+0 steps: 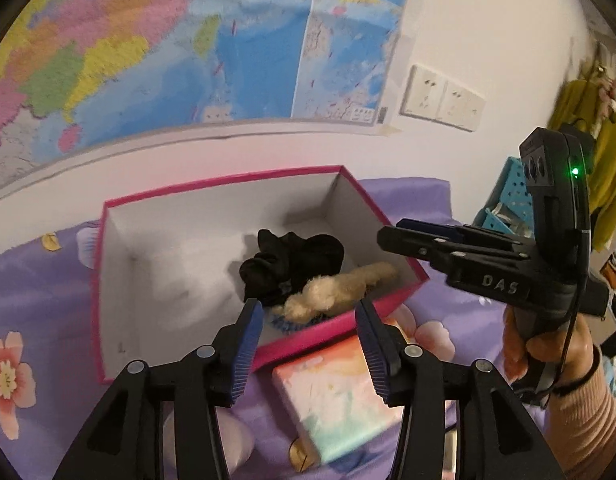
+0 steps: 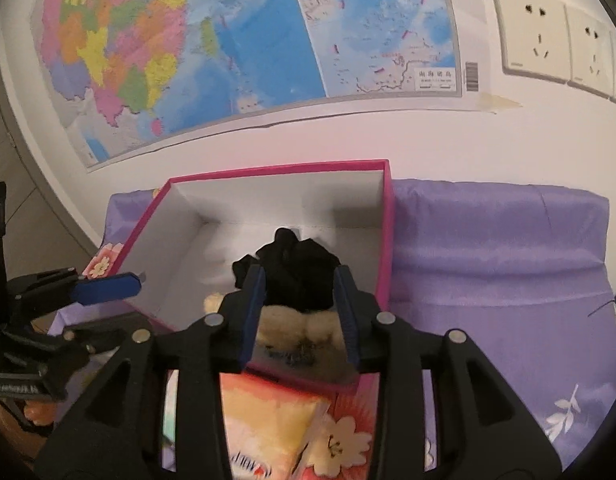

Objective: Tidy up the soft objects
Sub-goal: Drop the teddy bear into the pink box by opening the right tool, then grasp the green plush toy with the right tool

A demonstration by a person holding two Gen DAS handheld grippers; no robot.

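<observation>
A pink box (image 1: 120,280) with a white inside stands on the purple floral bedspread (image 1: 36,280). In its right part lie a black scrunchie (image 1: 292,260) and a beige fluffy scrunchie (image 1: 340,288), with a bit of blue one beneath. My left gripper (image 1: 310,308) is open and empty above the box's near edge. My right gripper (image 1: 388,236) hovers over the box's right corner, seen side-on. In the right wrist view, the right gripper (image 2: 300,276) is open and empty above the black scrunchie (image 2: 296,276) and the beige scrunchie (image 2: 300,328). The box (image 2: 384,220) shows there too.
A pastel tissue pack (image 1: 340,396) lies in front of the box, also in the right wrist view (image 2: 268,420). A map (image 1: 168,40) and sockets (image 1: 444,98) are on the wall behind. A teal basket (image 1: 508,200) and yellow clothes (image 1: 604,160) are at far right.
</observation>
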